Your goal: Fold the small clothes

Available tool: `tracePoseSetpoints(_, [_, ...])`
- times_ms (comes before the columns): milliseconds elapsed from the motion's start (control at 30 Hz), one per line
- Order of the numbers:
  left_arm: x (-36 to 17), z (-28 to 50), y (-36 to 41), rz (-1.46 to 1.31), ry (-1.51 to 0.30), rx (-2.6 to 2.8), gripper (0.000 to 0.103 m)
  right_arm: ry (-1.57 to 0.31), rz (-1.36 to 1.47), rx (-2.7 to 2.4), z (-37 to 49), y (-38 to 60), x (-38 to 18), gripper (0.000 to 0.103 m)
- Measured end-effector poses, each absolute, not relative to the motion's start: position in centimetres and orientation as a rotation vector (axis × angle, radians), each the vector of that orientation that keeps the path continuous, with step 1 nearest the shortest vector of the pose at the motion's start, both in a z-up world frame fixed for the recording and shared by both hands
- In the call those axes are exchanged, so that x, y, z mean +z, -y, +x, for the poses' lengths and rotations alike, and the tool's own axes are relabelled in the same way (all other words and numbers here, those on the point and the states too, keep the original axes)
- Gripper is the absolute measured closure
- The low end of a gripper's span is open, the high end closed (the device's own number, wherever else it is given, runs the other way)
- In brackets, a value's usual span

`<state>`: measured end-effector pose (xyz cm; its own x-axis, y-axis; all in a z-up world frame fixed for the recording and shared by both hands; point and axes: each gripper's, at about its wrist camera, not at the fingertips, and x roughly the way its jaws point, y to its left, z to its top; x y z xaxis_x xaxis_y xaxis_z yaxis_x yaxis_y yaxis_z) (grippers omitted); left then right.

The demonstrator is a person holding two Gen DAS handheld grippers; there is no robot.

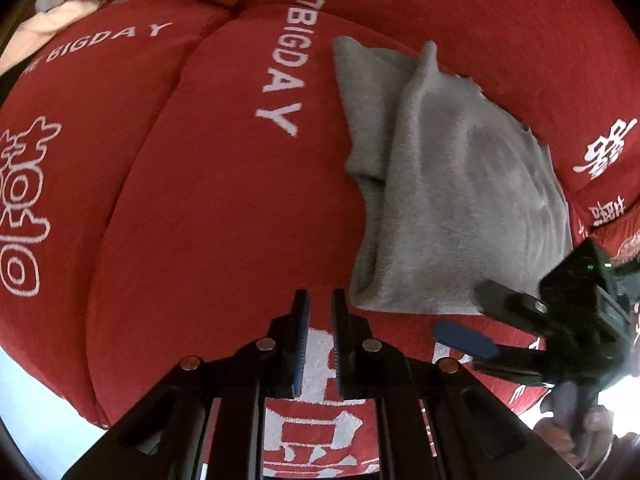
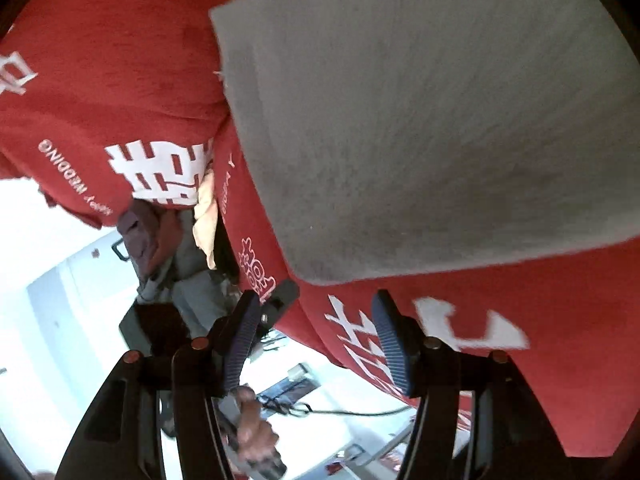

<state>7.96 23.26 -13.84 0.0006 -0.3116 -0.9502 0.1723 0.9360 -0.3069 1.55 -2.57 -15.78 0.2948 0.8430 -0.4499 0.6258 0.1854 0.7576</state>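
From the left wrist camera, the grey garment (image 1: 452, 184) lies on a red cover (image 1: 224, 208), a soft, short-piled fabric woven with white letters and characters, drawn over rounded cushion shapes with deep seams between them. The garment is fuzzy, fleece-like, folded into a rough oblong with doubled layers along its left edge and one ridge running up to a raised point at the far end. Its right edge looks slightly ragged. A patch of cream cloth (image 1: 52, 20) shows at the upper left beyond the red cushions. The left gripper (image 1: 320, 340) hangs over the red cover just beside the garment's near left corner, its jaws nearly closed with only a narrow slit between the blue ribbed pads and nothing in it. The right gripper (image 1: 476, 320) reaches in from the right, black and angular; its upper finger lies at the garment's near right corner, the blue-padded lower finger over the red cover, and the two stand apart.

From the right wrist camera, the grey garment (image 2: 420, 120) fills the upper right, its nap finely streaked, its near edge thick and rounded against the red cover (image 2: 520, 380). The right gripper (image 2: 316, 332) has its jaws wide open, dark ribbed pads either side, holding nothing, with the garment's near edge just ahead. Below the left finger a hand (image 2: 256, 432) grips another black tool, over a pale floor (image 2: 60, 300) with a cable (image 2: 352, 412) on it.
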Motion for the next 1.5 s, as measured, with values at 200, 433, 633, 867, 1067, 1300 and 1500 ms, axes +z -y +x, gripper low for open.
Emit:
tracePoseSetpoints(200, [-13.4, 7.6, -25.0, -0.151, -1.493, -0.346, 0.009, -1.373, 1.590, 0.204, 2.1, 1.6, -17.0, 0.040])
tracePoseSetpoints(433, [-14.5, 7.3, -27.0, -0.088, -1.519, -0.258, 0.009, -1.358, 1.573, 0.212, 4.5, 0.2, -16.9, 0.092])
tracePoseSetpoints(633, [-16.1, 6.3, -28.0, -0.077, -1.564, -0.227, 0.009, -1.456, 1.421, 0.188, 3.6, -1.2, -17.2, 0.094])
tracePoseSetpoints(867, [-15.4, 5.4, -27.6, -0.058, -1.576, -0.215, 0.009, -1.590, 1.218, 0.279, 2.9, -3.3, -16.0, 0.092])
tracePoseSetpoints(1067, [-14.1, 5.4, -26.1, -0.044, -1.563, -0.242, 0.009, -1.595, 1.119, 0.273, 1.7, -1.3, -13.3, 0.083])
tracePoseSetpoints(1300, [-13.5, 5.6, -24.1, -0.024, -1.567, -0.281, 0.009, -1.566, 1.047, 0.165, -0.4, 3.7, -10.6, 0.054])
tracePoseSetpoints(1500, [-12.7, 5.4, -22.0, -0.002, -1.568, -0.302, 0.009, -1.573, 1.044, 0.083, -2.5, 6.7, -9.8, 0.054])
